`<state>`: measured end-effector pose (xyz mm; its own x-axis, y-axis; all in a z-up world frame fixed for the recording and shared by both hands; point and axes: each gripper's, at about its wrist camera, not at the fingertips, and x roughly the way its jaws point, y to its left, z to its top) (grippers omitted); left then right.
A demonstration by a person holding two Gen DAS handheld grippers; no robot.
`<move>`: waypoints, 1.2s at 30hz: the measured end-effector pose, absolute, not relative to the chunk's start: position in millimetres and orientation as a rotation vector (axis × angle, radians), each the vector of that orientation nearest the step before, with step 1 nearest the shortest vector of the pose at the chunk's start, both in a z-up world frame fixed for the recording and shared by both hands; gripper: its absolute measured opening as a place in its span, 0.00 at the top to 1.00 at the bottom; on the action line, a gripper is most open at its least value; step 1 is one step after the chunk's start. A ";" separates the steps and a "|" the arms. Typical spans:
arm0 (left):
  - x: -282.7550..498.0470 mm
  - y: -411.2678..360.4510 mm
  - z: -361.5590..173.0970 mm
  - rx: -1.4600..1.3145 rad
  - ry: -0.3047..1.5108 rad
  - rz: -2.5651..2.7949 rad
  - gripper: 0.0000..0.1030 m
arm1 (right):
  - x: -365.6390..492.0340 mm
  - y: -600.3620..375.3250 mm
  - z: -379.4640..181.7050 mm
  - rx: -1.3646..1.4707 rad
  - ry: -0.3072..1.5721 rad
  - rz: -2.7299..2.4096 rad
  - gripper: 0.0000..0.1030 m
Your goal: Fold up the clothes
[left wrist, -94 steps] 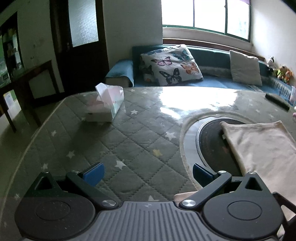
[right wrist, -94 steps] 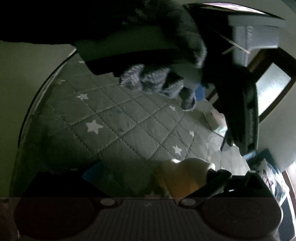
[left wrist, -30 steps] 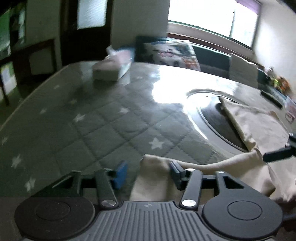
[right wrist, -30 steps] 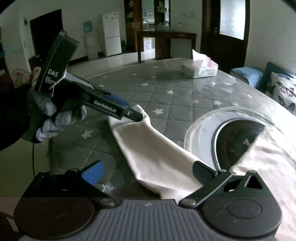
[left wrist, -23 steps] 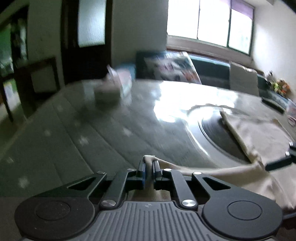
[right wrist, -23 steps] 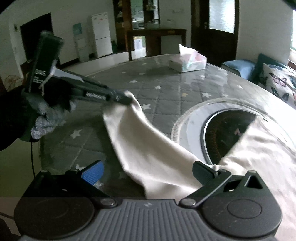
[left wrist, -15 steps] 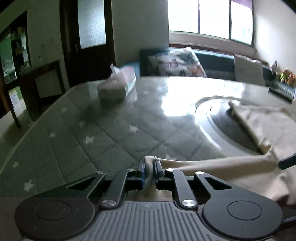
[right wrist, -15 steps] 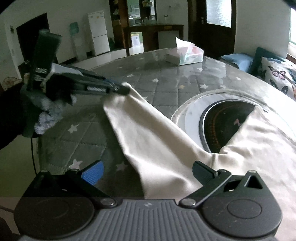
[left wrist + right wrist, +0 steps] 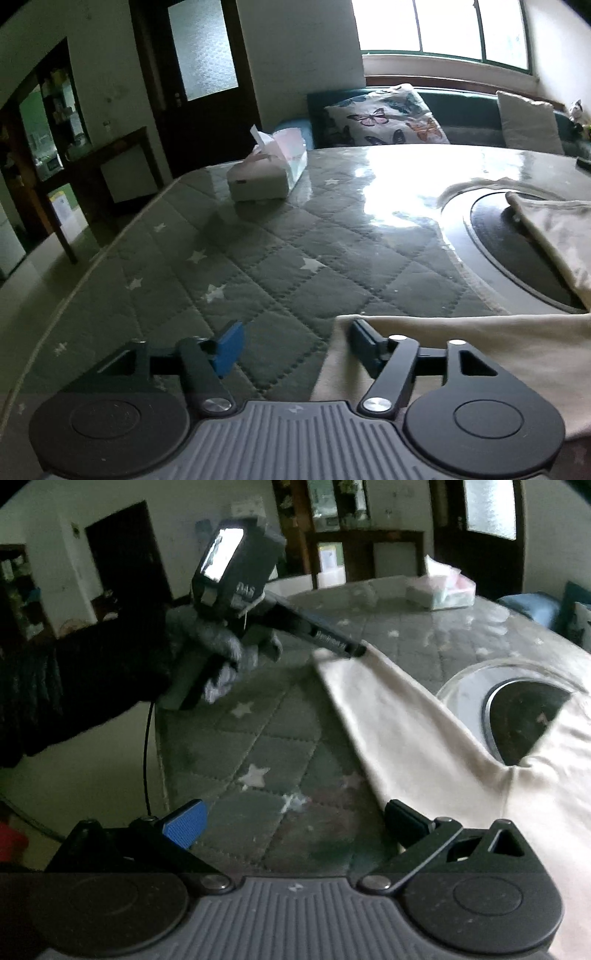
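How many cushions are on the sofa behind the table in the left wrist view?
2. A butterfly-print cushion leans on the sofa backrest near its left end; a plain pale cushion stands farther right. The frame edge cuts the sofa, so more may be hidden.

A home living room, by the look of it. A round table under a quilted, star-patterned cover fills the near view, with a tissue box toward its far side. Beyond stand a teal sofa with a butterfly cushion, a bright window and a dark wooden door; a doorway far left seems to show a kitchen, though dimly.
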<state>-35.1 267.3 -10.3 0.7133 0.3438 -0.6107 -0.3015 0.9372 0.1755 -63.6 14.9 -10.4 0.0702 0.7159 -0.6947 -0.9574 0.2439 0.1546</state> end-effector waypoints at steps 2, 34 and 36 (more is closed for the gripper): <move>-34.9 266.7 -10.4 0.079 0.692 0.370 0.24 | -58.3 6.8 -7.0 -0.367 0.748 1.244 0.00; -50.6 125.8 5.8 0.172 0.625 0.115 0.00 | -31.7 -90.1 -4.3 -0.326 0.800 0.930 0.00; -52.5 112.4 -2.1 0.193 0.638 0.082 0.00 | -30.1 -100.1 -3.7 -0.311 0.802 0.908 0.00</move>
